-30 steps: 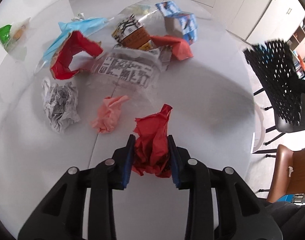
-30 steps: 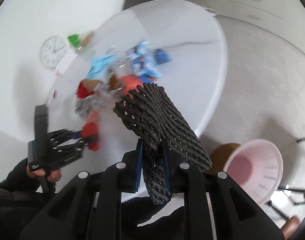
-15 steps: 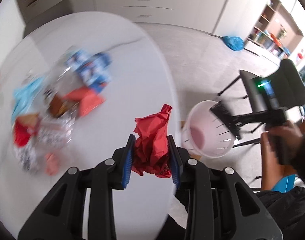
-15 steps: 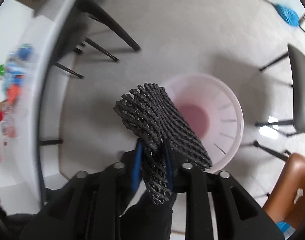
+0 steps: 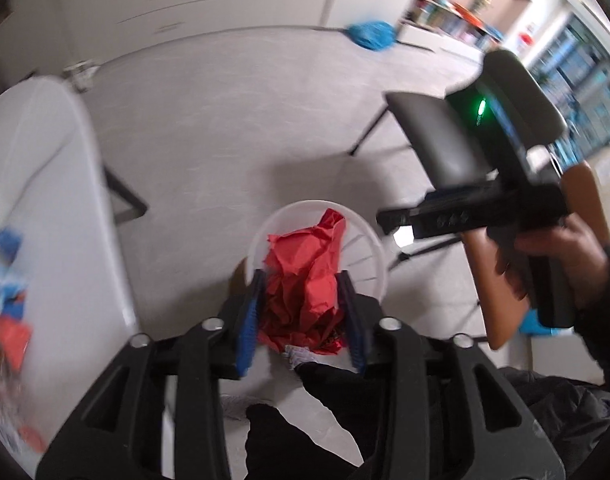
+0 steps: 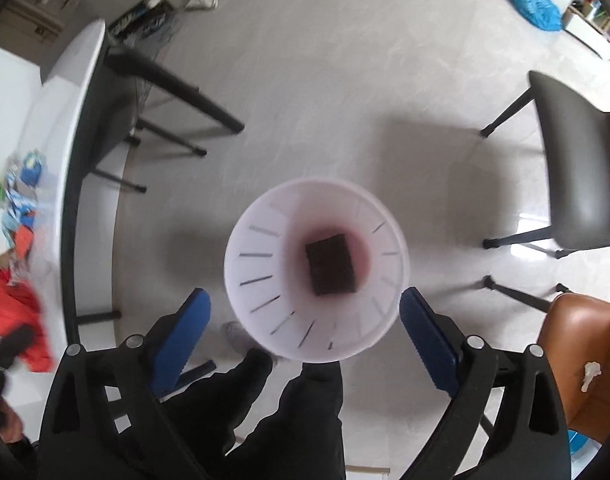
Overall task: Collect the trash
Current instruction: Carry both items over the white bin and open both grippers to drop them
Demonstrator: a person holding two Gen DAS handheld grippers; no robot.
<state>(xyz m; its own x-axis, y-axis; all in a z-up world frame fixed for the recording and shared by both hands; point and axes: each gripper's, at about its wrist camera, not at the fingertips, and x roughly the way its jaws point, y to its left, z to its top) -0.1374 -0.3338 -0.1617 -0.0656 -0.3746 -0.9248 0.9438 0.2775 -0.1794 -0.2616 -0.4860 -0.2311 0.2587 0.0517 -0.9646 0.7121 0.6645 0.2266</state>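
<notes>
Left gripper clamps the crumpled red paper right above the white bin; right gripper spread wide over that bin, black mesh piece on its bottom.

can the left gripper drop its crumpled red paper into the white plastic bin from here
Probably yes: the left gripper holds the crumpled red paper over the white plastic bin, nothing between; the right gripper hangs open.

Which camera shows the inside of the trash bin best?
The right wrist view: it looks straight down into the white bin, showing the black foam mesh piece on its bottom. In the left wrist view, crumpled red paper hides most of it.
</notes>
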